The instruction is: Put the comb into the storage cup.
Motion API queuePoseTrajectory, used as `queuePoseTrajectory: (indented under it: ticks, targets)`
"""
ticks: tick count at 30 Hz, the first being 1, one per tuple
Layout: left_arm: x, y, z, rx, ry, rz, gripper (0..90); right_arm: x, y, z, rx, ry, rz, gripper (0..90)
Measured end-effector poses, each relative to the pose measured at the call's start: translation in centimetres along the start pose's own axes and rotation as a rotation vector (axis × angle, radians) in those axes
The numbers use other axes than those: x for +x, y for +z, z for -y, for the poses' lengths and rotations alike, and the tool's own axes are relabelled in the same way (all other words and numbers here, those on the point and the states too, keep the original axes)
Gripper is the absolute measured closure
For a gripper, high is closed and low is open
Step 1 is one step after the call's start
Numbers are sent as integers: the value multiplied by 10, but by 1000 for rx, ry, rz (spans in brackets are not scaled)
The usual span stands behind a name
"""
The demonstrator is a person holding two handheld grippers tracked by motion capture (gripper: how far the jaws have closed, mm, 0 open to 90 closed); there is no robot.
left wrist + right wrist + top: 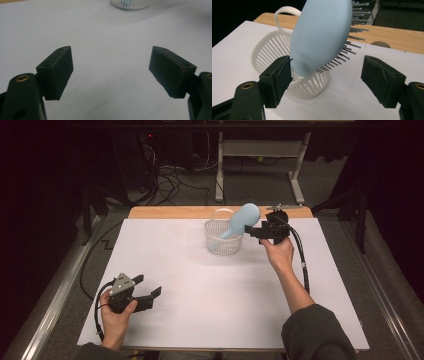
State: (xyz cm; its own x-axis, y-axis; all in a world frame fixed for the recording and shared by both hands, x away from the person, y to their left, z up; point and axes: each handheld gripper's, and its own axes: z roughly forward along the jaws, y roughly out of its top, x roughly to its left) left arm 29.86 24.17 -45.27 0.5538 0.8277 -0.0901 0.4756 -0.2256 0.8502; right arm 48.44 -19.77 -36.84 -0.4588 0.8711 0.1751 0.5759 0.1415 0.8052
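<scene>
A light blue hairbrush (245, 215) stands handle-down in a white slatted basket (222, 242) at the far middle of the table, its head leaning out over the rim to the right. My right gripper (252, 231) is just right of the basket, open. In the right gripper view the brush head (322, 35) rises between the jaws, bristles facing right. The left jaw sits close against the brush's back and the basket (269, 47) rim, and the right jaw is well apart. My left gripper (149, 285) rests open near the front left, with only bare sheet between its jaws (112, 72).
A white sheet (200, 290) covers the table, with a wooden strip (200, 212) along the far edge. Beyond it are a desk frame (260, 150) and floor cables (165, 180). The right gripper's cable (302, 260) trails along the forearm.
</scene>
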Motion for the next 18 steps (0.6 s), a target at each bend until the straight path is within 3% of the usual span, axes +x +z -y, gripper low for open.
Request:
queuePoseTrajectory:
  ticks: [18]
  targets:
    - [1,-3,-1,-19,-29,6,185,-6,-13,5,-41,-7,-2,255]
